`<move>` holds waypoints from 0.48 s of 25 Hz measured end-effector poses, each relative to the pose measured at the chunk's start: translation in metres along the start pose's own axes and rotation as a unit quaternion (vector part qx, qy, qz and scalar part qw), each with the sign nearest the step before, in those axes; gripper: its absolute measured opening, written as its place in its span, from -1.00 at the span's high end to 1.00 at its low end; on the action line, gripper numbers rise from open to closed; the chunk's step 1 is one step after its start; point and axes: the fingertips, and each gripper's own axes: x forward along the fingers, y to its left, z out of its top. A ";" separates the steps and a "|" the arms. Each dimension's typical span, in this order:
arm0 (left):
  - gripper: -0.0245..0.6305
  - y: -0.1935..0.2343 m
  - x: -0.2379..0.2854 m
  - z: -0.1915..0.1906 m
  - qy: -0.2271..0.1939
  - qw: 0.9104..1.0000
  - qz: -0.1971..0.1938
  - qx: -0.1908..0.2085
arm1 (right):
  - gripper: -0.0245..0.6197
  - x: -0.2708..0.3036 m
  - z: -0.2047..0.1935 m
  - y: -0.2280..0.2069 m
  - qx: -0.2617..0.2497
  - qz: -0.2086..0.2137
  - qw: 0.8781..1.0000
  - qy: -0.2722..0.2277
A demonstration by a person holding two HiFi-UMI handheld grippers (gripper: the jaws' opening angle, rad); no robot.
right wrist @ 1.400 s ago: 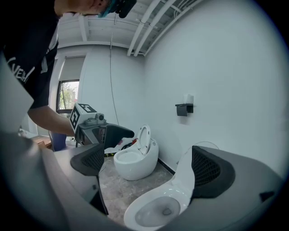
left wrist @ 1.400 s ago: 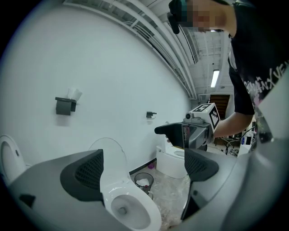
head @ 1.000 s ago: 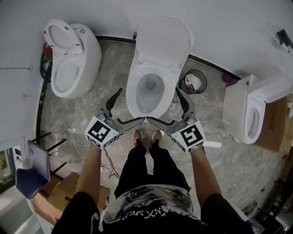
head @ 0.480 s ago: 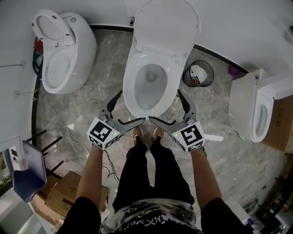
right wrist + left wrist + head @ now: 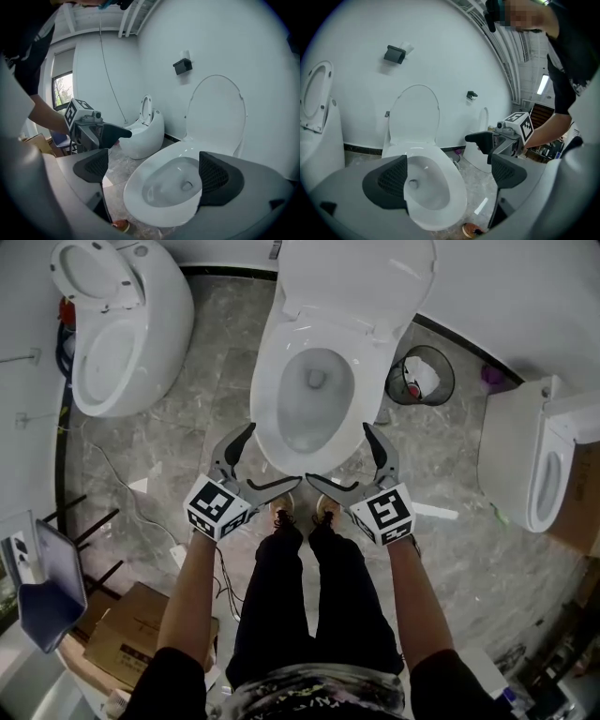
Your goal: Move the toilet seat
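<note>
A white toilet stands straight ahead, its bowl (image 5: 314, 399) open and its seat cover (image 5: 356, 282) raised against the wall. Whether a seat ring lies on the rim I cannot tell. My left gripper (image 5: 275, 453) and right gripper (image 5: 337, 452) hover side by side at the bowl's front edge, both open and holding nothing. In the left gripper view the bowl (image 5: 433, 192) shows between the wide-apart pads (image 5: 389, 180), with the cover (image 5: 415, 112) upright behind. The right gripper view shows the same bowl (image 5: 164, 192) and cover (image 5: 216, 110).
An egg-shaped toilet (image 5: 122, 324) stands at the left and a third toilet (image 5: 530, 460) at the right. A waste bin (image 5: 422, 376) sits right of the middle bowl. Cables (image 5: 122, 484), a cardboard box (image 5: 122, 634) and a blue chair (image 5: 42, 592) lie at the left. My shoes (image 5: 281, 512) touch the bowl's base.
The view has closed in on the middle toilet, which now looks larger. Both grippers sit slightly nearer the bowl's front rim and have stayed open.
</note>
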 end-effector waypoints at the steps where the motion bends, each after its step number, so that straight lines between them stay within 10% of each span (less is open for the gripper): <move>1: -0.73 0.002 0.003 -0.010 0.001 1.000 0.001 -0.009 | -0.89 0.005 -0.010 0.000 0.004 0.001 1.000 0.005; 12: -0.73 0.005 0.025 -0.098 0.037 0.997 0.003 -0.072 | -0.90 0.035 -0.091 0.001 0.034 0.002 0.998 0.049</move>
